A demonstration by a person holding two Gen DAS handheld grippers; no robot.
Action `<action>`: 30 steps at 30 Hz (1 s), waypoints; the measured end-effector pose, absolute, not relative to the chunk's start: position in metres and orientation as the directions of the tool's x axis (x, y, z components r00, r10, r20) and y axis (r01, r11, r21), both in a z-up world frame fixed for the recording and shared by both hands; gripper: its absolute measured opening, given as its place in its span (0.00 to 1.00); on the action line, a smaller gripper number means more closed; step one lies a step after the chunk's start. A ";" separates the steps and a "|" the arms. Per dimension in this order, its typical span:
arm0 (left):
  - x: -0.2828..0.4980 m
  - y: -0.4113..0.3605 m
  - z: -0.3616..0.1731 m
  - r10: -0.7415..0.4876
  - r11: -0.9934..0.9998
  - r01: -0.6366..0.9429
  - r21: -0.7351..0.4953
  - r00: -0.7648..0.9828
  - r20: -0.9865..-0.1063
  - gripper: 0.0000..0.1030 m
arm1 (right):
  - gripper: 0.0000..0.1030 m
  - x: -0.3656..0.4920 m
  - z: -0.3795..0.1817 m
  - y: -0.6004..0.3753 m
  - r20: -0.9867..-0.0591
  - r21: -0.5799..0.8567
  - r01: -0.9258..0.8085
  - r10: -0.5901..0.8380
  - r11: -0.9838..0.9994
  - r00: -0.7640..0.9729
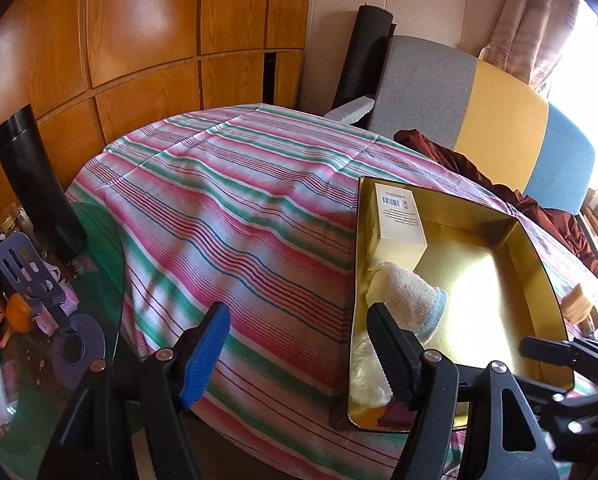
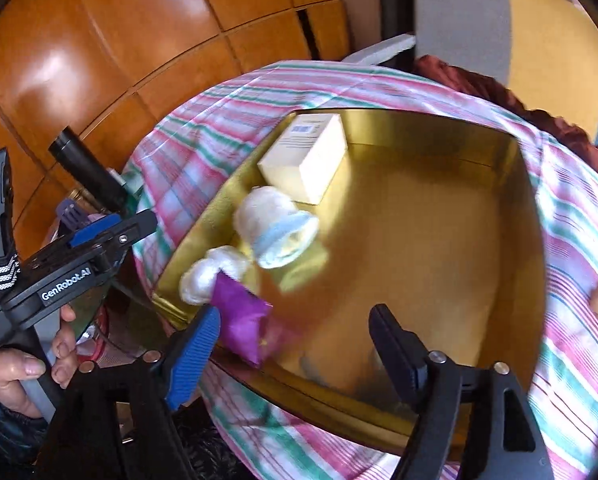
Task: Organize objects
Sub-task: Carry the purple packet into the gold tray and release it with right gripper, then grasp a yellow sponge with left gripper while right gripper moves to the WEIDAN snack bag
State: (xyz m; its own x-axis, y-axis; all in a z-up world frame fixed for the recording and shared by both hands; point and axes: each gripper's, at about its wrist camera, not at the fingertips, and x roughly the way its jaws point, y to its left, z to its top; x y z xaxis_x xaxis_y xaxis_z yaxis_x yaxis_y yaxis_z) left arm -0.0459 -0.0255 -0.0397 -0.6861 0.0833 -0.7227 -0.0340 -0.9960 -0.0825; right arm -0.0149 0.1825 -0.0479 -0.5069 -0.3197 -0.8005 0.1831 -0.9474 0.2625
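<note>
A gold tray (image 2: 515, 184) rests on the striped tablecloth (image 1: 227, 208). Along its left side lie a cream box (image 2: 307, 160), a rolled white sock with a blue cuff (image 2: 275, 228), a white fluffy wad (image 2: 203, 272) and a purple pouch (image 2: 239, 316). My right gripper (image 2: 295, 344) hovers open over the tray's near edge. The pouch lies just beyond its blue finger, and neither pad presses on it. My left gripper (image 1: 299, 352) stands open above the cloth, left of the tray (image 1: 539, 248), with nothing between its fingers. A hand holds it in the right wrist view.
At the left, on a glass tabletop, stand a black flask (image 1: 39, 184), a grey spatula (image 1: 27, 272) and several small items. Behind the table are a chair (image 1: 479, 108) with a dark red cloth (image 1: 459, 160) and wooden cupboard doors (image 1: 139, 20).
</note>
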 end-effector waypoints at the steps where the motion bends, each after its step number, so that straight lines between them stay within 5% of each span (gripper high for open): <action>1: -0.046 -0.024 -0.039 0.086 -0.996 -0.039 -0.081 -0.687 -0.722 0.70 | 0.80 -0.011 -0.046 0.190 -0.797 0.256 0.168 -0.306 -0.952 -0.521; 9: -0.043 -0.002 -0.033 0.112 -0.993 -0.103 -0.055 -0.691 -0.714 0.73 | 0.83 0.016 -0.029 0.260 -0.781 0.194 -0.008 -0.149 -0.981 -0.607; 21: -0.039 0.045 -0.025 0.205 -0.969 -0.241 -0.052 -0.665 -0.719 0.74 | 0.85 0.089 -0.024 0.452 -0.801 0.102 -0.502 0.229 -0.859 -0.554; 26: -0.037 0.079 -0.018 0.263 -0.944 -0.325 -0.053 -0.645 -0.718 0.74 | 0.85 0.130 -0.028 0.540 -0.776 0.156 -0.714 0.363 -0.683 -0.517; 30: -0.030 0.117 -0.007 0.329 -0.907 -0.419 -0.048 -0.631 -0.703 0.74 | 0.85 0.168 -0.048 0.585 -0.793 0.349 -0.815 0.317 -0.462 -0.520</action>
